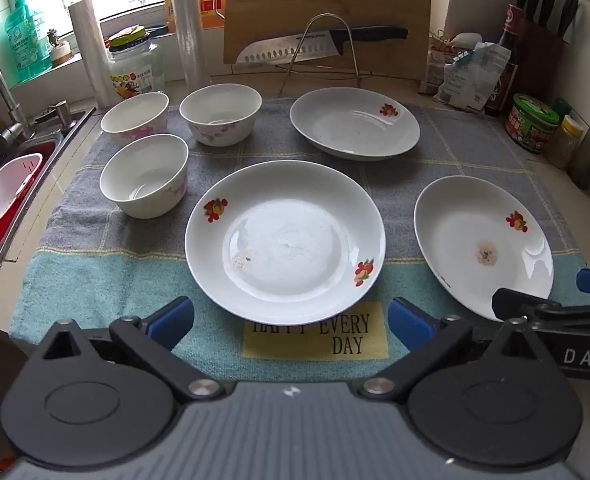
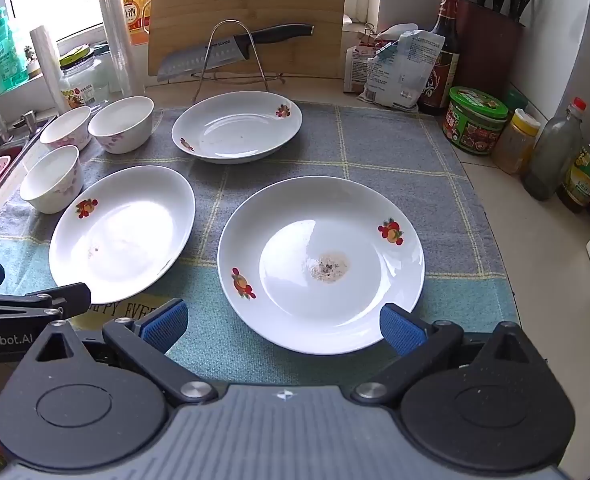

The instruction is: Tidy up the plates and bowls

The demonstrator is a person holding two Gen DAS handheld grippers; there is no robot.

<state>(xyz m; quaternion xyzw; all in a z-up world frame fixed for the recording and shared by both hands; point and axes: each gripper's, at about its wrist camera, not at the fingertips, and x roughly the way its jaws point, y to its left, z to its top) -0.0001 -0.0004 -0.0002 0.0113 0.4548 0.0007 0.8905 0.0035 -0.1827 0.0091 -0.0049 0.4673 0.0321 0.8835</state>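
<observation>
Three plates and three bowls lie spread on a towel point(image 1: 95, 280) on the counter, none stacked, so by my reading the sorting has not begun. The bowls sit together at the far left near the sink point(image 1: 11, 184): the near bowl point(image 1: 145, 174), the left bowl point(image 1: 135, 118) and the back bowl point(image 1: 221, 112), close but apart, which would make nesting them a short job. The plates are laid out singly: the middle plate point(image 1: 285, 236) in front of the left gripper point(image 1: 291, 320), the right plate point(image 2: 321, 264) in front of the right gripper point(image 2: 283, 326), and the far plate point(image 2: 237, 126) behind them, near the knife stand point(image 2: 231, 56). Each gripper hangs tilted down over the near rim of its own plate with jaws wide apart and nothing between the pads, probably lined up to take a rim edge-on. The right plate carries a brownish stain at its centre, the middle plate a fainter one.
</observation>
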